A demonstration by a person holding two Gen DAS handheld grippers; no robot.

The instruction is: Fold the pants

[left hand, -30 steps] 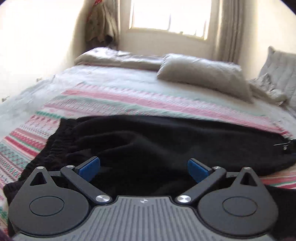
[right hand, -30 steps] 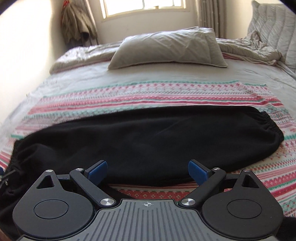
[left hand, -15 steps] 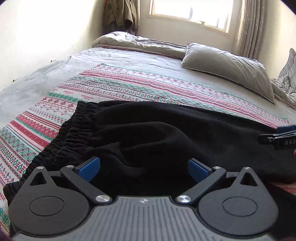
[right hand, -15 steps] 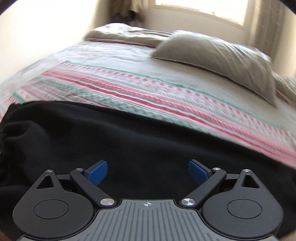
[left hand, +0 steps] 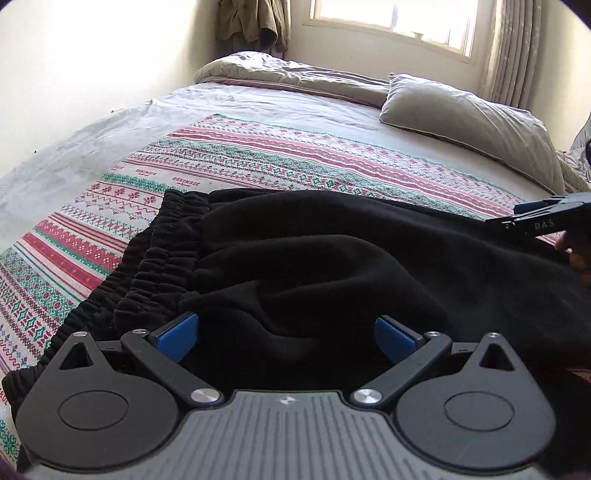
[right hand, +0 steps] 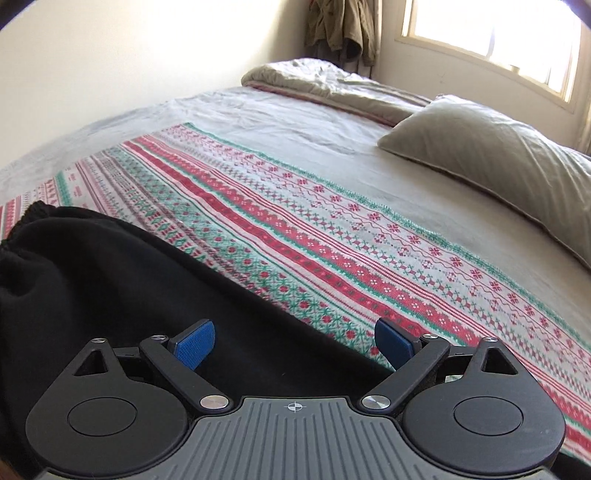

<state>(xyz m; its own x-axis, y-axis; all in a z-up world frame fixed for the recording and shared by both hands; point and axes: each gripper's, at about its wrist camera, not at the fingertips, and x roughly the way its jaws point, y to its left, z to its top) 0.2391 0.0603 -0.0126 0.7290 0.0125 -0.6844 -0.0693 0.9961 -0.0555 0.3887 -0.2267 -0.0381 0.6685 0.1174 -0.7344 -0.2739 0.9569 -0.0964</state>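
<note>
At the bottom of the left wrist view the left gripper has its blue pads spread wide with nothing between them, poised low over a bunched ridge of the black pants; that stance suits a coming pinch on the fabric near the waist, though no grasp has been made. The right gripper is likewise spread and empty at the bottom of its own view, hanging above the far edge of the pants, where black cloth meets pattern; it also juts in at the right edge of the left view. The garment lies lengthwise across the lower and middle frame, its gathered elastic waistband at centre left, probably laid flat so a leg can be carried over in a clean fold. Beneath it is the striped red and green blanket, a flat working surface. Further up, the grey sheet runs to a pillow at upper right and a rolled duvet at top centre, both well apart from the work. A window lights the top edge.
</note>
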